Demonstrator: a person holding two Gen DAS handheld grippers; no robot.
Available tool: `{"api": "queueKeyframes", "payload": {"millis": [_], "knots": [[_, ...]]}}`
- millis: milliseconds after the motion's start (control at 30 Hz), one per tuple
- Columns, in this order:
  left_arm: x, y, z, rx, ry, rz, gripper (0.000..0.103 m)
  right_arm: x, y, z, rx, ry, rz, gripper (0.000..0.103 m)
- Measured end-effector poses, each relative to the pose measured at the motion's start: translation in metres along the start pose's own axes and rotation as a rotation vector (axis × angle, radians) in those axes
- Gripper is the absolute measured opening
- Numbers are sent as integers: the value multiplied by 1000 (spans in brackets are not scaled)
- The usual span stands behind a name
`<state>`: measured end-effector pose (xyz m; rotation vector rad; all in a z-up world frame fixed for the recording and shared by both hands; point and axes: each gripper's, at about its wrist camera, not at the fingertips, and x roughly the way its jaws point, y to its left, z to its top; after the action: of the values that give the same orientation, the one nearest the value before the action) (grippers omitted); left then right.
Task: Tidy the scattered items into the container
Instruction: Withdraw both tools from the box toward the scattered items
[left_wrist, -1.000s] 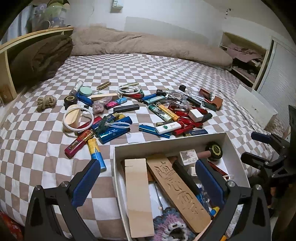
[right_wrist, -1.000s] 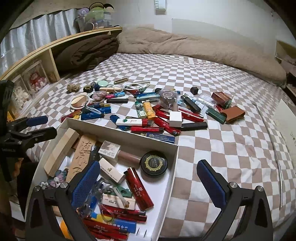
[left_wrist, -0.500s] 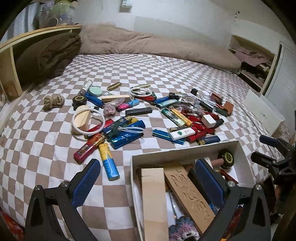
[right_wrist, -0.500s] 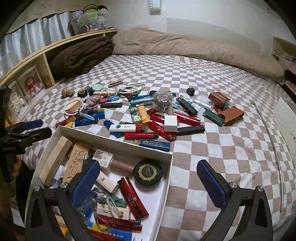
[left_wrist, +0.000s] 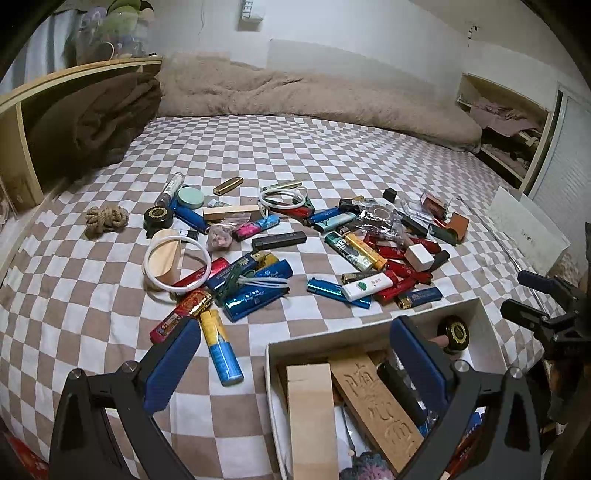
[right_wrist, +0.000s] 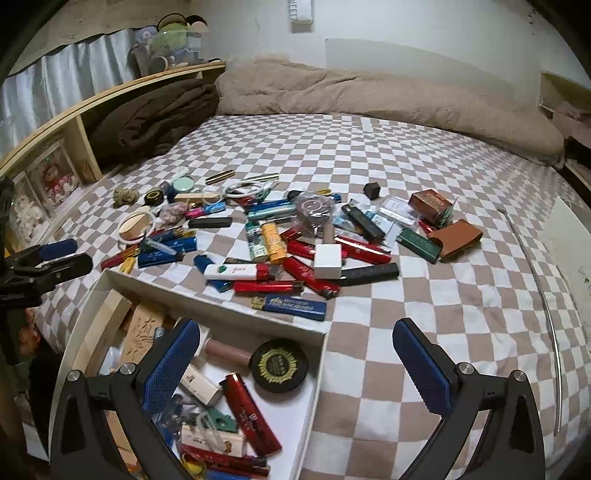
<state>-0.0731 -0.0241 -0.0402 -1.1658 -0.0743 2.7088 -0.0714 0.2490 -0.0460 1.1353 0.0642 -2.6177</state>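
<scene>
Box (right_wrist: 317, 373): white, shallow — lighters and wood blocks are lying inside.
Grippers: your left gripper (left_wrist: 291, 354) and right gripper (right_wrist: 295, 354) are hovering spread wide — empty.

The white box (left_wrist: 373, 334) runs off the bottom edge in the left wrist view; its near end is not visible. The plain wooden block (left_wrist: 308, 417) and the carved wooden plaque (left_wrist: 376, 402) inside it are cut there too. The left gripper (left_wrist: 291, 354) covers part of the box contents. In the right wrist view the box's (right_wrist: 317, 391) near-left corner is hidden behind a finger (right_wrist: 170, 363). Print on the scattered lighters (right_wrist: 306, 273) is too small to read. The curtained shelf contents (right_wrist: 48, 184) are blurred.
</scene>
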Motion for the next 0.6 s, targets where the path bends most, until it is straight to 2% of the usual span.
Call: {"api": "queueKeyframes", "payload": {"millis": [167,500,600], "knots": [[3,11,9,5,-10,37,103,3,-15,8,39,-9,-15,103],[15,54,20,-62,-11,120,103,12,-38,18,84,-14,-57,103],[18,64,19,-74,-4,141,99,19,-42,21,92,-10,-56,103]]}}
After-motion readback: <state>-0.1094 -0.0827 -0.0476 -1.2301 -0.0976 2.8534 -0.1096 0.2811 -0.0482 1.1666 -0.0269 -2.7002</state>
